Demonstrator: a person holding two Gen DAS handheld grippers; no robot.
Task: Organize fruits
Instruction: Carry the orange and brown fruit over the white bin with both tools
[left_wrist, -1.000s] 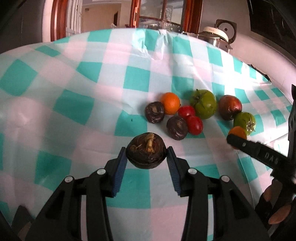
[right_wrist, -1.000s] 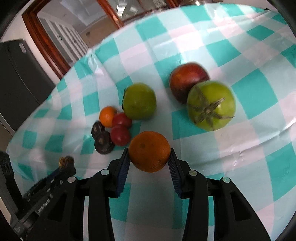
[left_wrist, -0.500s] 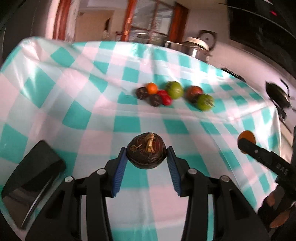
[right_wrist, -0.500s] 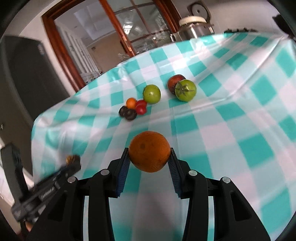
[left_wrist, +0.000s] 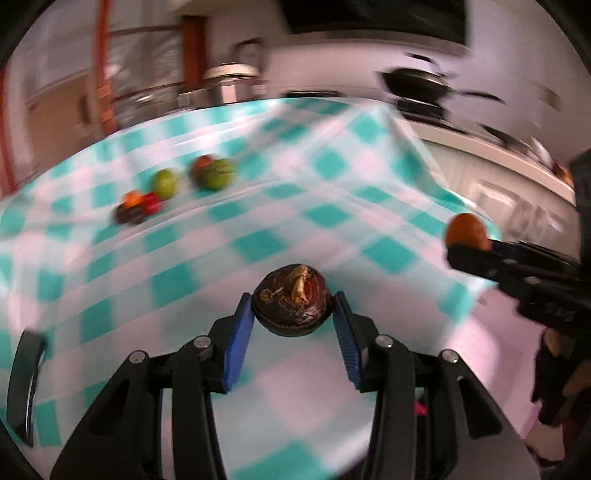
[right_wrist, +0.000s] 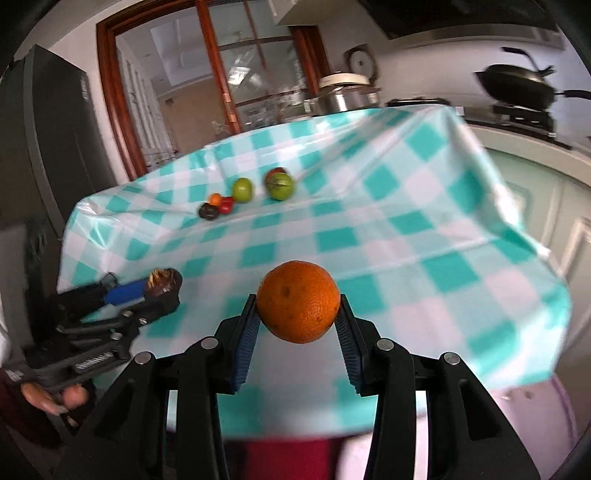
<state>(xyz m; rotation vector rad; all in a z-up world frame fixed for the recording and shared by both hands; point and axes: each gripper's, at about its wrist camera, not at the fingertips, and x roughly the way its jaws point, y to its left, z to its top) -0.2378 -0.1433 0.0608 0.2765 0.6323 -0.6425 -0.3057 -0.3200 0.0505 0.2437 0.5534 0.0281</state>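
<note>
My left gripper (left_wrist: 292, 314) is shut on a dark brown round fruit (left_wrist: 292, 303) and holds it above the near part of the checked tablecloth (left_wrist: 258, 243). My right gripper (right_wrist: 297, 314) is shut on an orange (right_wrist: 298, 301), held above the table's near edge. Each gripper shows in the other's view: the right one with the orange (left_wrist: 466, 232), the left one with the dark fruit (right_wrist: 162, 281). The remaining fruits (right_wrist: 243, 195) lie in a cluster far back on the table: green tomatoes, red ones, a small orange, dark ones.
The cloth hangs over the table's right edge (right_wrist: 535, 236). A wok (right_wrist: 517, 86) stands on a stove at the back right, a pot (right_wrist: 343, 92) behind the table. A dark object (left_wrist: 24, 380) lies at the left in the left wrist view.
Both grippers have pulled far back from the fruit cluster, each carrying its fruit. The cluster now looks small and distant, and the left wrist view is blurred by motion.
</note>
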